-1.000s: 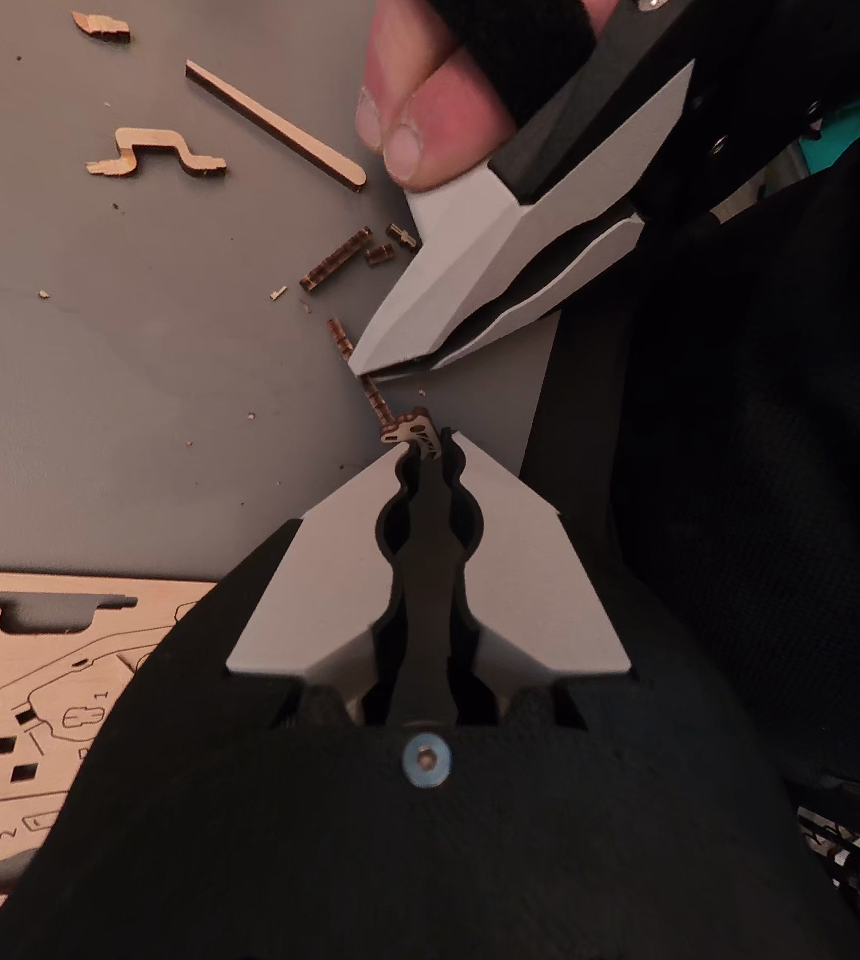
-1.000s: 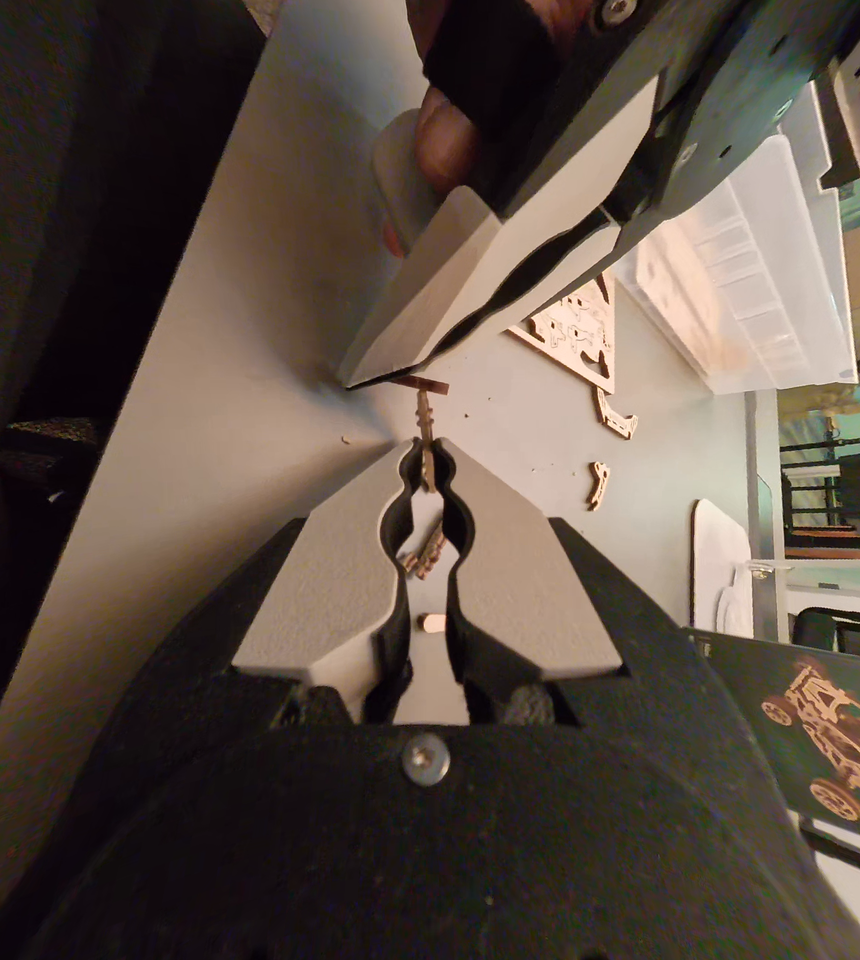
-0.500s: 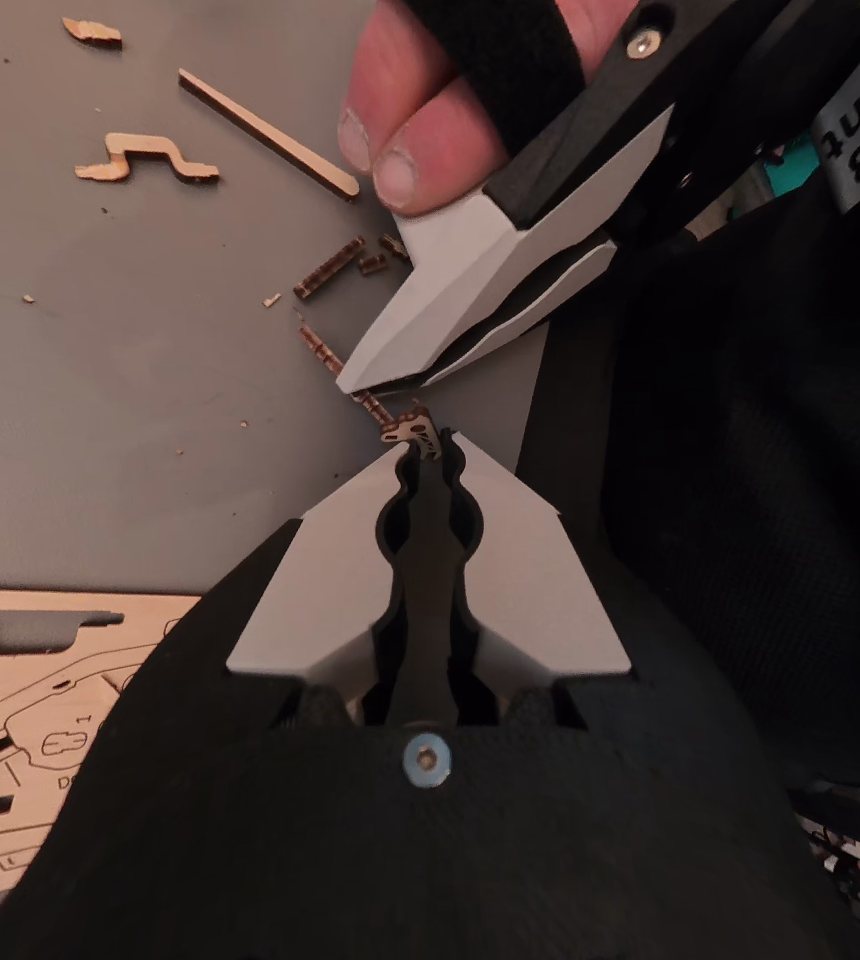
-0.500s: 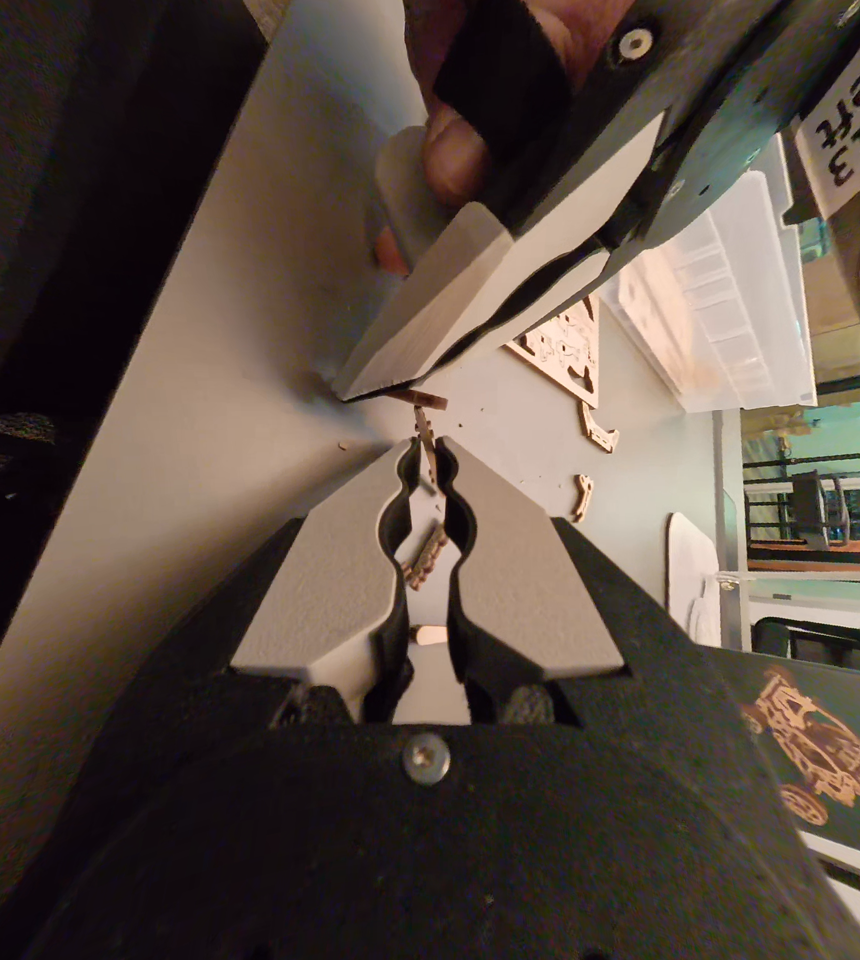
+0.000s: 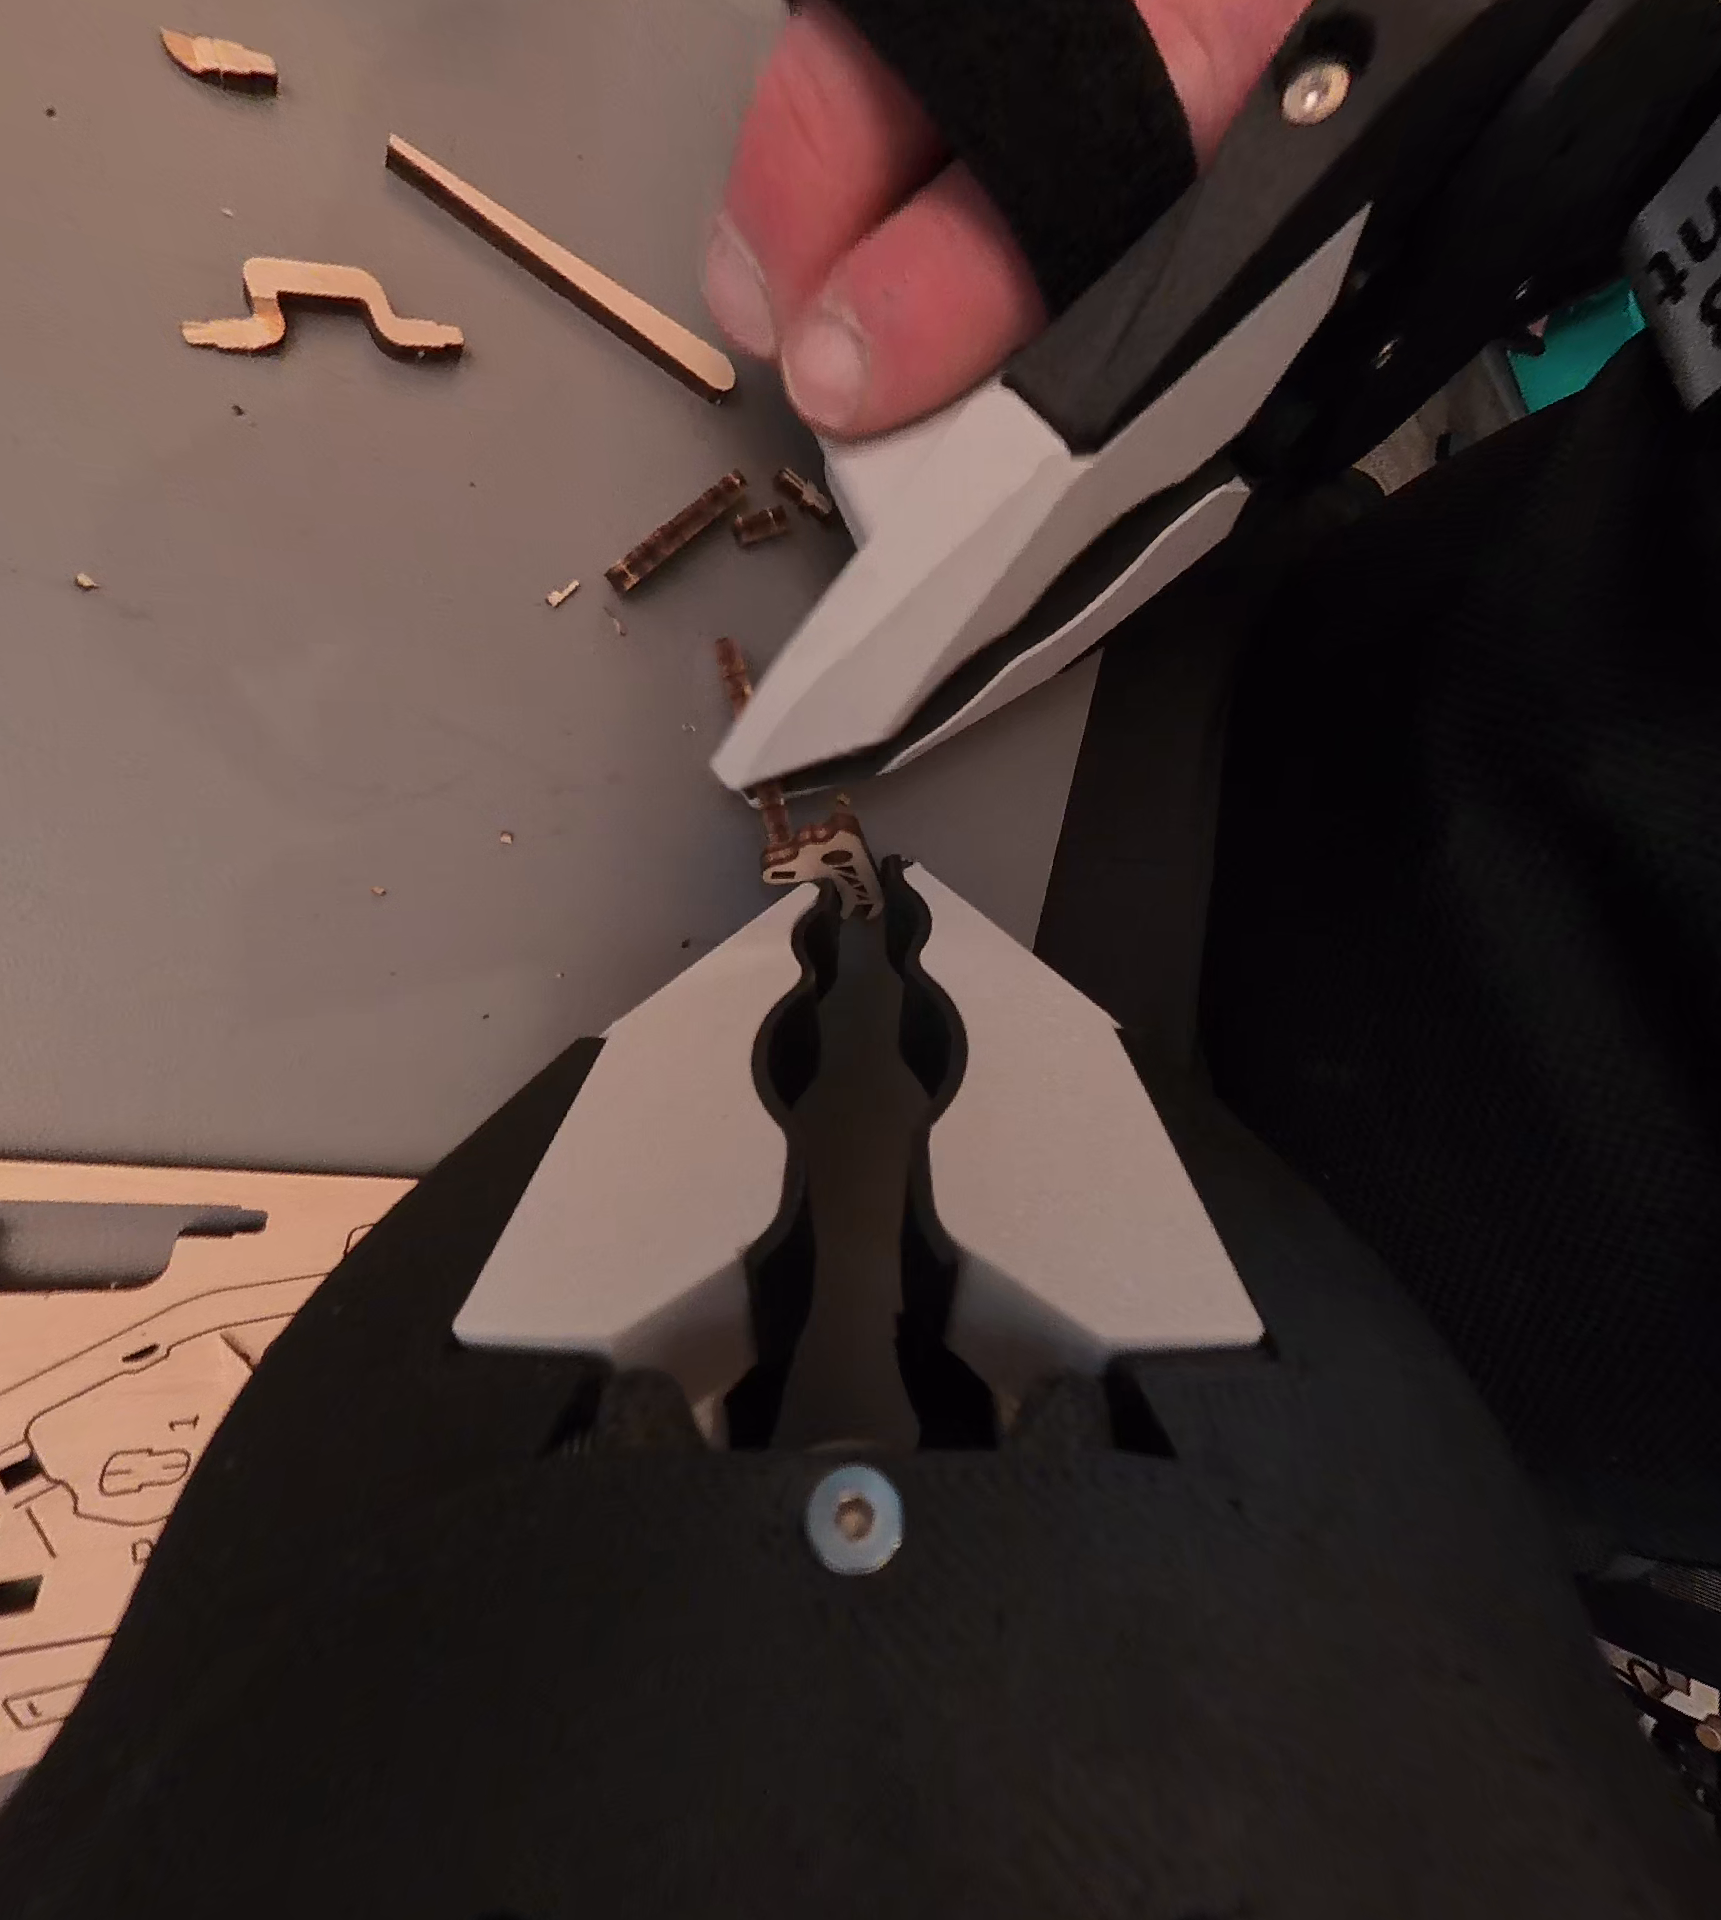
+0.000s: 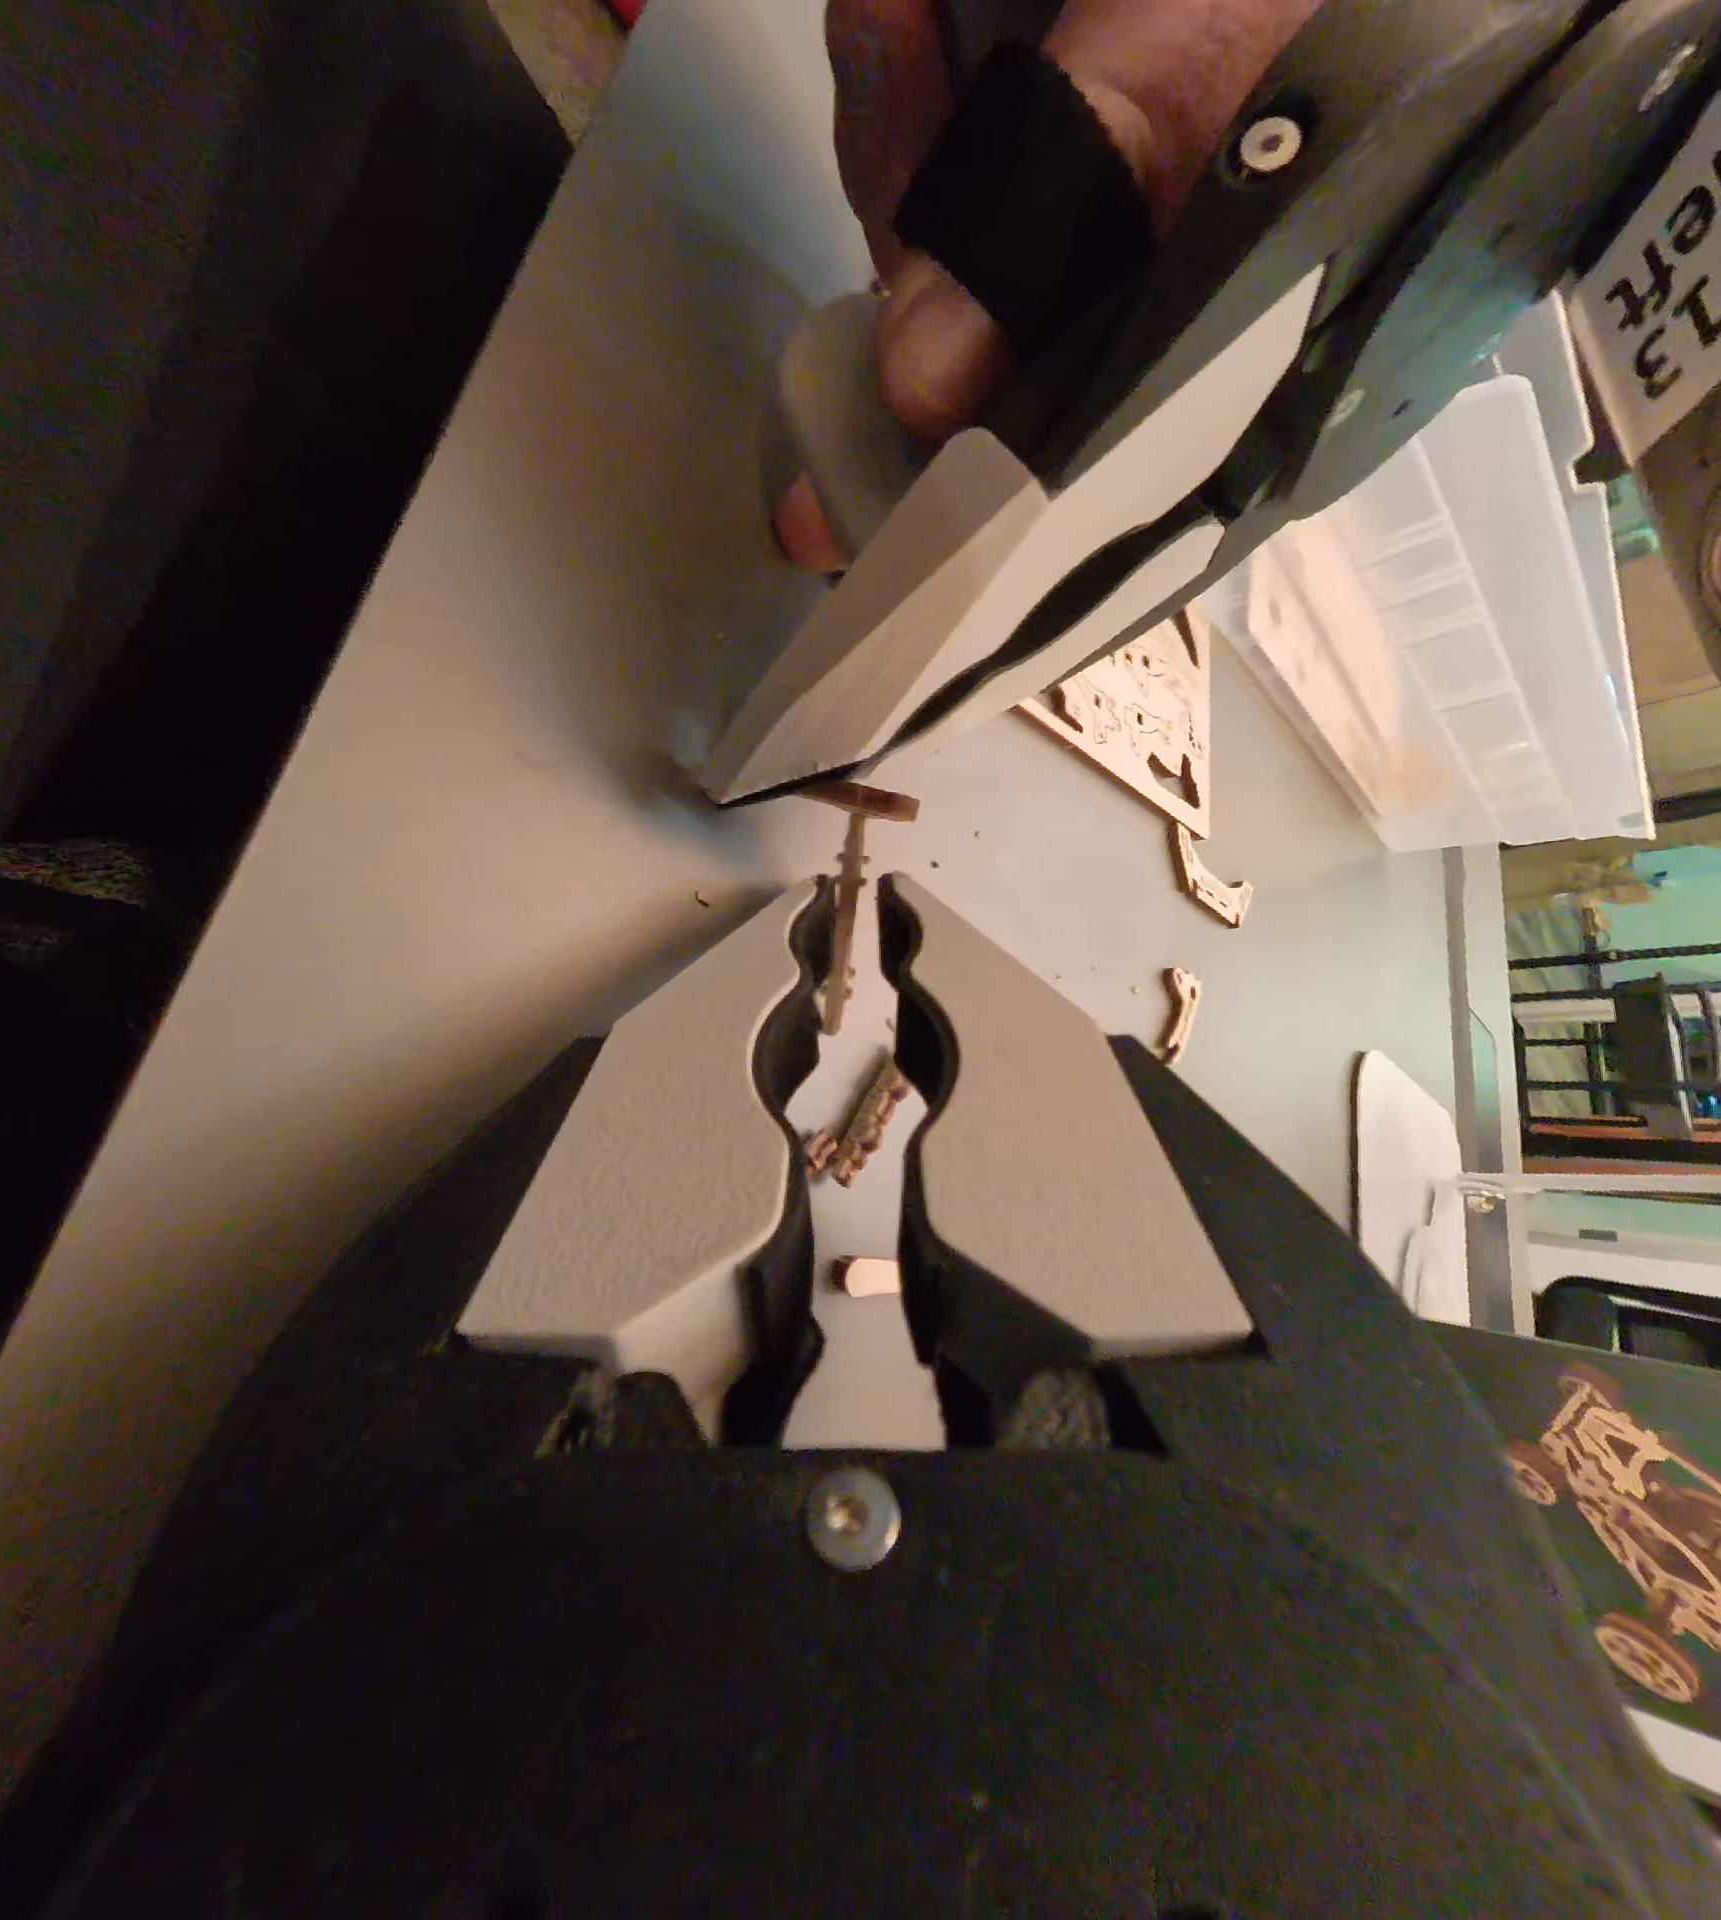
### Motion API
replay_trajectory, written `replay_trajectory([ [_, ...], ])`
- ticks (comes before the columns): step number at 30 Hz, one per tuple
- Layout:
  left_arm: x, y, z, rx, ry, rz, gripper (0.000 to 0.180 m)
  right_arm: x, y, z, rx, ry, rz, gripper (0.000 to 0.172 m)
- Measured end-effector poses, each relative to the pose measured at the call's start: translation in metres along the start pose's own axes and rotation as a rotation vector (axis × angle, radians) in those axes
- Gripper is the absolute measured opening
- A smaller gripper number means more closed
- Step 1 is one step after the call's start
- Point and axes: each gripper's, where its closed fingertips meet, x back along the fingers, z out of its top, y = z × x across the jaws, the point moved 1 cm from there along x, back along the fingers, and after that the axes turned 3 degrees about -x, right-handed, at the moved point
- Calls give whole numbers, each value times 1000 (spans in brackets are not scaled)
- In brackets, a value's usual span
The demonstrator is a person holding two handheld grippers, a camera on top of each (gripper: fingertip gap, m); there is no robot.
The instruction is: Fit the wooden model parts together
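Observation:
My left gripper (image 5: pixel 851 894) is shut on a small flat wooden piece (image 5: pixel 825 857), held just above the grey table (image 5: pixel 264 831). A thin notched wooden pin (image 5: pixel 773 821) stands out of that piece. In the right wrist view the pin (image 6: pixel 845 935) runs between my right gripper's (image 6: pixel 848 888) fingertips. It lies along the left pad, and a gap shows on the other side, so the right gripper is open. The flat piece (image 6: pixel 871 800) shows edge-on at the left gripper's tips (image 6: pixel 731 805). The right gripper (image 5: pixel 762 784) reaches in from the upper right.
Loose wooden parts lie on the table: a strip (image 5: pixel 555 260), a bent piece (image 5: pixel 316 312), short notched pins (image 5: pixel 674 545). A plywood sheet (image 5: pixel 56 1403) is at the lower left. A clear plastic bin (image 6: pixel 1407 623) and a dark box (image 6: pixel 1666 1558) stand farther off. The person's dark clothing (image 5: pixel 1458 1039) is on the right. My left and right fingertips are right by each other.
My right gripper was shut on the pin and has opened; the pin stays stuck in the flat piece. The left gripper keeps its grasp and has barely moved.

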Motion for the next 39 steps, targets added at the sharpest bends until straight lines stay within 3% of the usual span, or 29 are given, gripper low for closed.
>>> replay_trajectory([
  [30, 8, -2, 17, 106, 179, -107, 6, 2, 17, -2, -12, -73, -80, 1],
  [39, 8, -4, 18, 114, 174, -86, 6, 2, 21, -3, 7, -119, -125, 1],
])
